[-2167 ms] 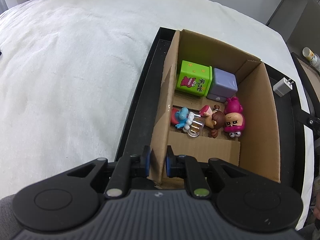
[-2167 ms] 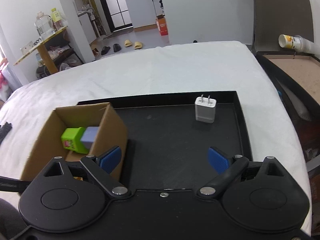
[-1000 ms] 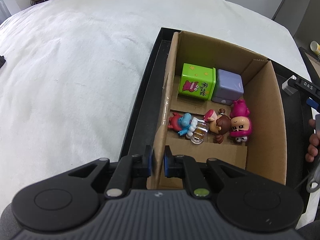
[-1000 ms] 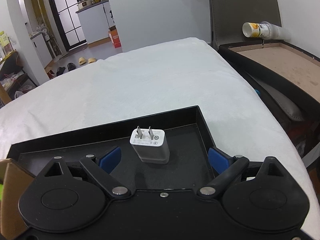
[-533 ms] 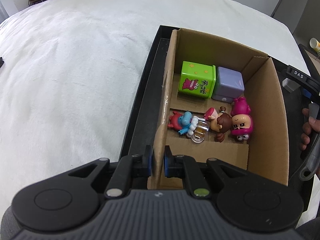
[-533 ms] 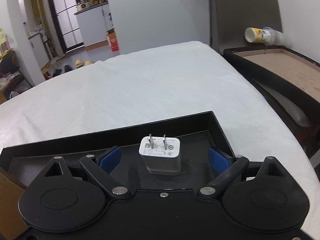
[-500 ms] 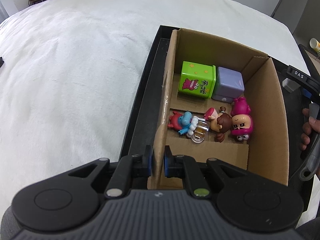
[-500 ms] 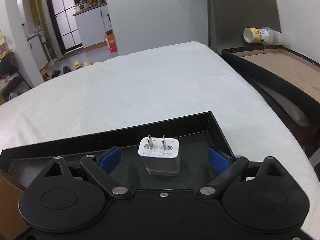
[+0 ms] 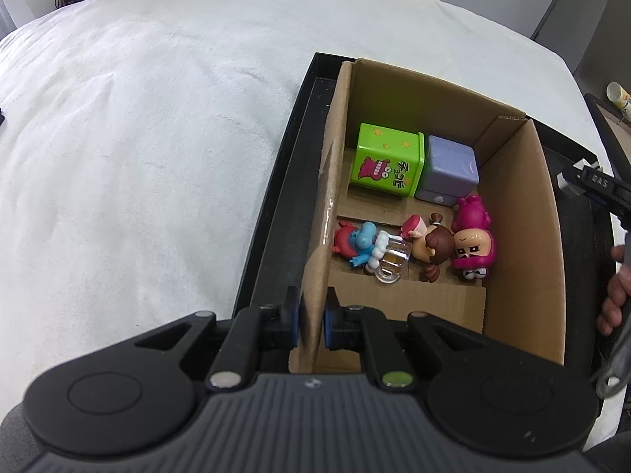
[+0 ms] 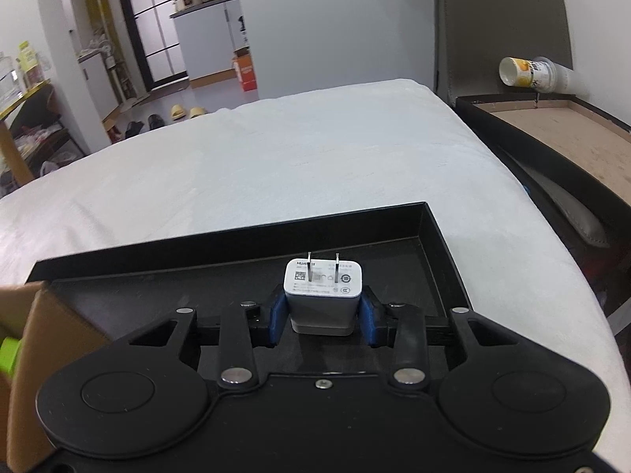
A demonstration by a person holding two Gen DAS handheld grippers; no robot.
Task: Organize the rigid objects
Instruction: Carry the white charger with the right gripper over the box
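Right wrist view: we see the white charger (image 10: 322, 295) low in the frame's centre (prongs up), on the black tray (image 10: 236, 248), pinched by the right gripper (image 10: 322, 317) whose jaws have just closed. Our left gripper (image 9: 311, 323) jaws clamp the cardboard box (image 9: 520, 236) wall, lower centre.

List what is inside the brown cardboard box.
Inside the brown cardboard box: a green cube, a lilac cube and several small toy figures. The near corners are hidden behind the left hand-held gripper.
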